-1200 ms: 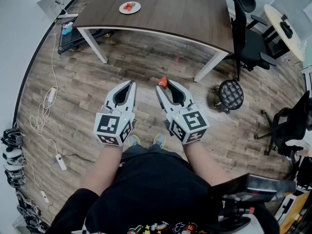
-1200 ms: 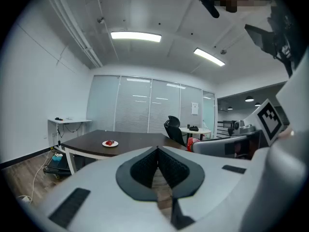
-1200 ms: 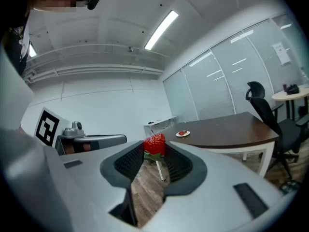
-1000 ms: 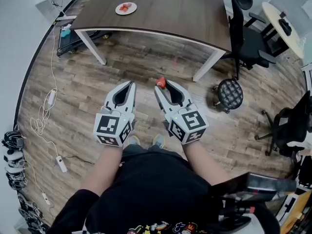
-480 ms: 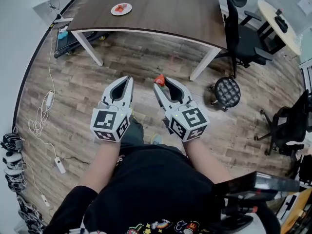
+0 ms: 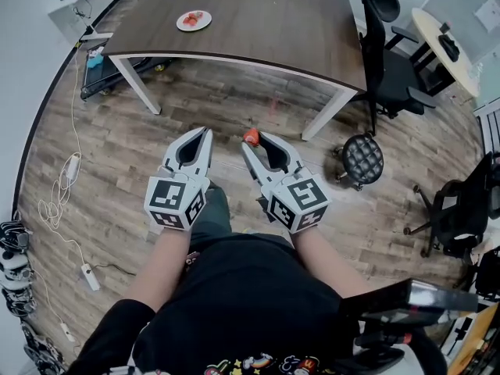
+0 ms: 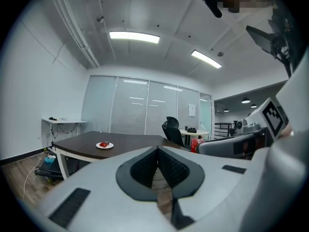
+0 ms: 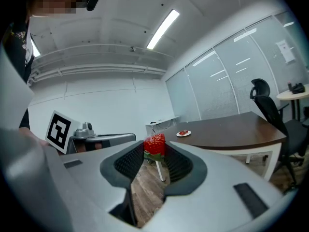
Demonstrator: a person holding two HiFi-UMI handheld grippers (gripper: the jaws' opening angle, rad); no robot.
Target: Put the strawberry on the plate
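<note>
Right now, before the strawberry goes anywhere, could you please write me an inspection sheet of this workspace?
Surface: dark brown wooden table on white legs, ahead of the person.
Job's things: red strawberry held in the right gripper; small white round plate on the table's far left part, already carrying red fruit.
Clutter: nothing seen on the table besides the plate.
Grippers: left gripper shut, empty; right gripper shut on the strawberry; both over the floor.
Cables: white cable and white power strip on the wooden plank floor.
Surroundings: black office chair, black round stool.
</note>
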